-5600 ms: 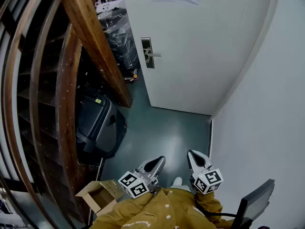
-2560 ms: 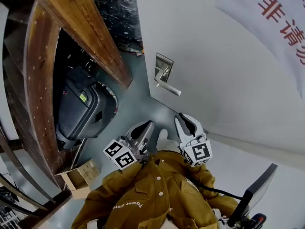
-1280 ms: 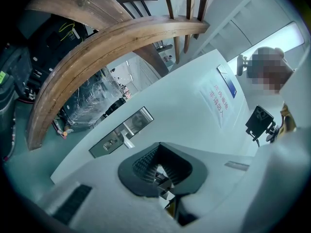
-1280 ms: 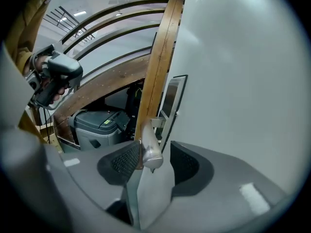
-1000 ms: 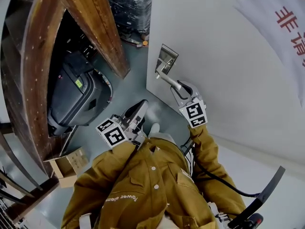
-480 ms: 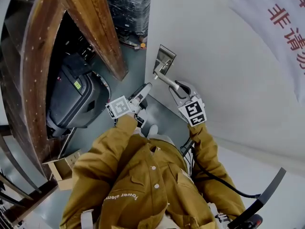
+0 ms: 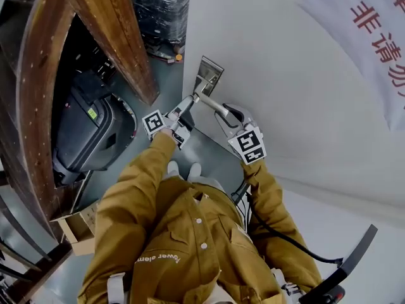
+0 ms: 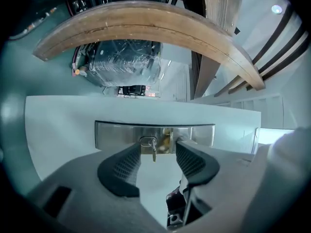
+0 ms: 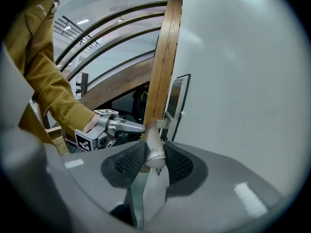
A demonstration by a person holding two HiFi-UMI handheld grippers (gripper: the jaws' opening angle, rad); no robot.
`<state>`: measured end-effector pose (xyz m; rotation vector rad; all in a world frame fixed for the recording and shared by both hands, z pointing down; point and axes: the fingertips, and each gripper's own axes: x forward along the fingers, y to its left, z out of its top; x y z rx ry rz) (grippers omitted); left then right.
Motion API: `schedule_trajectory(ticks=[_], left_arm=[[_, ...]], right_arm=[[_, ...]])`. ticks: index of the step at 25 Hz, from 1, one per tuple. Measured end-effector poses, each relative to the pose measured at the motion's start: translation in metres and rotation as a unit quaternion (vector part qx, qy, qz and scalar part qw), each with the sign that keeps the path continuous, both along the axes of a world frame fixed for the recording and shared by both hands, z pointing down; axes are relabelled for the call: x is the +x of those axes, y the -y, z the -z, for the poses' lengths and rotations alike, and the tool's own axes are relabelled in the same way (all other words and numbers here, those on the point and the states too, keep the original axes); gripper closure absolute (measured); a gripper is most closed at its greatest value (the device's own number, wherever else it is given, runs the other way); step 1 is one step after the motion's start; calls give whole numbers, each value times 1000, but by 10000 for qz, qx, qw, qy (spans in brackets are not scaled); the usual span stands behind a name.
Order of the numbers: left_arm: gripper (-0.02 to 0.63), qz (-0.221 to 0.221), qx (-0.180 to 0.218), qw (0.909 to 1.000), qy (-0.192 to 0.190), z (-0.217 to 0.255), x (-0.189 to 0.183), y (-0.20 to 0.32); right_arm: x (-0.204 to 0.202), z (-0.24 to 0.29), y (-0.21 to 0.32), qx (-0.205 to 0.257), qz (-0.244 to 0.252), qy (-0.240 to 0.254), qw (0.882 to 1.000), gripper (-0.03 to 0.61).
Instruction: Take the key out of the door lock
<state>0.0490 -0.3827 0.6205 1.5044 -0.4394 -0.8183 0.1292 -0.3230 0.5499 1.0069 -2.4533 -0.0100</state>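
A small silver key (image 8: 153,150) hangs from the keyhole in the steel lock plate (image 8: 116,135) on the white door (image 7: 285,75). My left gripper (image 8: 158,161) is up against the plate (image 7: 207,75). The key sits between its wide jaws, which are closing, and the pads stand clear of it. In the head view the left gripper (image 7: 188,101) points at the plate from the lower left. My right gripper (image 9: 155,161) is shut on the lever door handle (image 9: 154,149), pads pressed on both sides of its end. The handle (image 7: 212,104) runs from the plate to the right gripper (image 7: 228,116).
A curved wooden stair stringer (image 7: 107,30) rises left of the door, with a black machine (image 7: 88,132) beneath it. A cardboard box (image 7: 79,230) lies on the floor at lower left. Wrapped goods (image 7: 158,5) stand beyond the door's edge. A sign with red characters (image 7: 373,24) hangs on the door.
My left gripper rose from beside the person's body to the lock plate and its jaws went from shut to wide. The right gripper stayed on the handle.
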Motion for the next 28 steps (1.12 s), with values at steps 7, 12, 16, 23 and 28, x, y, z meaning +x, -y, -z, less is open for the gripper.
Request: schedule_trajectory(ticks=[7, 12, 16, 23, 28], left_arm=[[442, -316, 128, 9994, -44, 8, 32, 17], [583, -260, 15, 9996, 62, -1, 34, 17], [583, -175, -48, 9998, 76, -4, 33, 16], [581, -92, -62, 9998, 172, -7, 29, 14], [589, -102, -198, 9996, 159, -7, 29, 14]], right_arm=[[2, -1, -1, -71, 13, -47, 10000, 447], [1, 0, -1, -75, 0, -59, 10000, 446], [1, 0, -1, -80, 25, -57, 9999, 446], [3, -1, 0, -89, -6, -52, 9999, 445], [2, -1, 0, -114, -74, -72, 9999, 443]])
